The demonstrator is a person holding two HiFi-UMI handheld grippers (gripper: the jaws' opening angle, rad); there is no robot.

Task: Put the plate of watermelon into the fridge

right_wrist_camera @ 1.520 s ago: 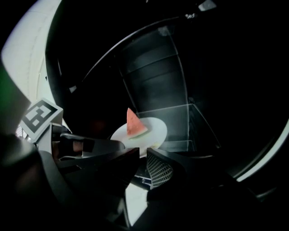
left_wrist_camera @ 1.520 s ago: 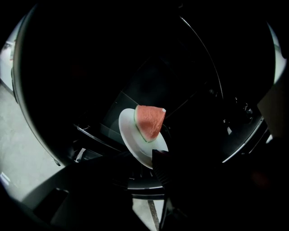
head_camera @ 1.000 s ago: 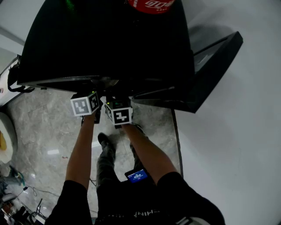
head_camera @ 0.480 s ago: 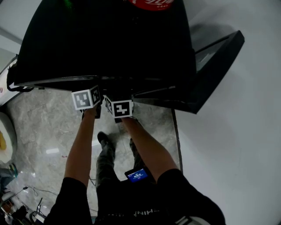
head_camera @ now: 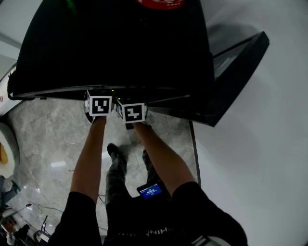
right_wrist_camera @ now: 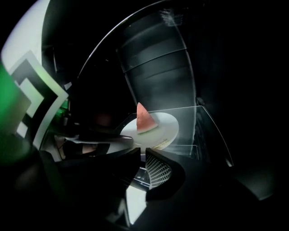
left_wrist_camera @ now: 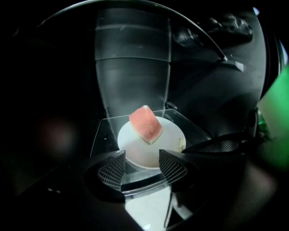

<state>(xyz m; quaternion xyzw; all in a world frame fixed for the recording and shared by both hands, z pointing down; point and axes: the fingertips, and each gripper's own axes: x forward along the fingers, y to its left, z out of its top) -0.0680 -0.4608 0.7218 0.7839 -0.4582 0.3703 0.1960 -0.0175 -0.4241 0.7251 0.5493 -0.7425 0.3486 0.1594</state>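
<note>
A white plate (left_wrist_camera: pixel 151 143) with a wedge of watermelon (left_wrist_camera: pixel 146 124) rests on a glass shelf (left_wrist_camera: pixel 101 135) inside the dark fridge (head_camera: pixel 115 43). My left gripper (left_wrist_camera: pixel 142 169) is at the plate's near rim. Its jaws are opening, the rim lies between them, and the pads stand clear of it. The right gripper (right_wrist_camera: pixel 143 164) is just right of it, its jaws together on nothing, with the plate (right_wrist_camera: pixel 156 128) and watermelon (right_wrist_camera: pixel 143 118) ahead. In the head view only the two marker cubes (head_camera: pixel 99 105) (head_camera: pixel 134 112) show, under the fridge's top edge.
The fridge door (head_camera: pixel 236 72) stands open to the right. A red-labelled item (head_camera: pixel 161 4) sits on top of the fridge. The person stands on a grey marble floor (head_camera: pixel 48 139). A white wall (head_camera: pixel 260 168) is on the right. The fridge's dark back wall (left_wrist_camera: pixel 131 76) is behind the shelf.
Both marker cubes have moved forward under the fridge's top edge. The left cube has turned to face the camera squarely.
</note>
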